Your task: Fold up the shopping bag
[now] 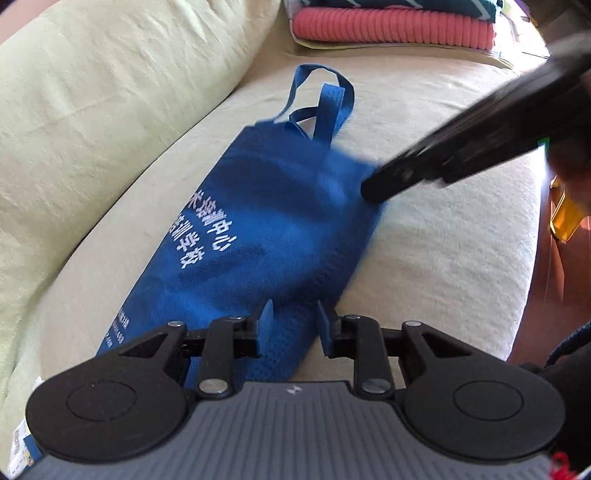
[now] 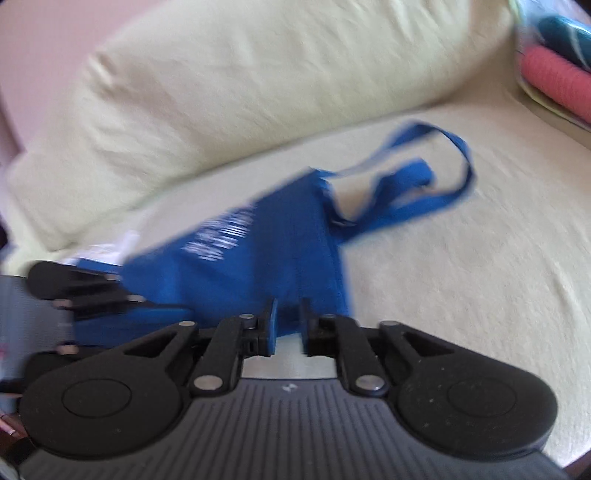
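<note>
In the left wrist view, the left gripper (image 1: 293,325) is pointing down at a blue shopping bag (image 1: 258,236). The bag is lying flat on a pale green sofa seat (image 1: 443,240). The blue pads (image 1: 266,322) are standing partly open, one on each side of a raised fold at the bag's near end. I cannot tell if they are squeezing it. The bag's handles (image 1: 325,99) are lying far out past the fingers. The right gripper (image 1: 373,188) is reaching in from the right, and its dark tip is touching the bag's right edge. A big back cushion (image 1: 110,92) is sitting to the left of the fingers. A folded pink towel (image 1: 391,31) is lying far ahead.

In the right wrist view, everything is looking blurry. The right gripper (image 2: 289,325) is showing a gap between its pads, with the bag's (image 2: 258,266) near edge just ahead of them. I cannot tell if it is holding any cloth. The handles (image 2: 424,181) are lying ahead and to the right. The left gripper (image 2: 85,291) is sitting on the bag to the left.
</note>
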Tool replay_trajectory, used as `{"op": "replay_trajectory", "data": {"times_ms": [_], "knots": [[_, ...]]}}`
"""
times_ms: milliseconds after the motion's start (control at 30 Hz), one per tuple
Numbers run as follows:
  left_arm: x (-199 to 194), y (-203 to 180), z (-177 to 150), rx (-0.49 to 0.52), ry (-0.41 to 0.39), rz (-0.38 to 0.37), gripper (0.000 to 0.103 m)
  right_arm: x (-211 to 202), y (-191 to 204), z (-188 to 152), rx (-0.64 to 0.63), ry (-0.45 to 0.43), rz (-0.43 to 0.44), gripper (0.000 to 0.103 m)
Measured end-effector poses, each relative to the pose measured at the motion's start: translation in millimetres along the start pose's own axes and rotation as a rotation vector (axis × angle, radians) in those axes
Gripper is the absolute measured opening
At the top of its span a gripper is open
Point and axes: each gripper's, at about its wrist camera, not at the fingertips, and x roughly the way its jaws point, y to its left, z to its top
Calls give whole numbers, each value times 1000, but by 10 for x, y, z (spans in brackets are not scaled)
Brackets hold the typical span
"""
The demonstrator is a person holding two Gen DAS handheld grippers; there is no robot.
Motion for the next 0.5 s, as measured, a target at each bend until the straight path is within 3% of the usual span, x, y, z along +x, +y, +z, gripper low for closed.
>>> {"op": "replay_trajectory", "data": {"times_ms": [133,233,500], "knots": [[-25,5,-35,-21,-9,-3,32,-67,22,80,-8,18,4,2],[-60,0,-58,-33,-11,-1,32,-209,-37,87,21,-4,-12,30],[-33,14,-69,-64,-20,0,31,-99,-287,-9,254,44,82,35]]}}
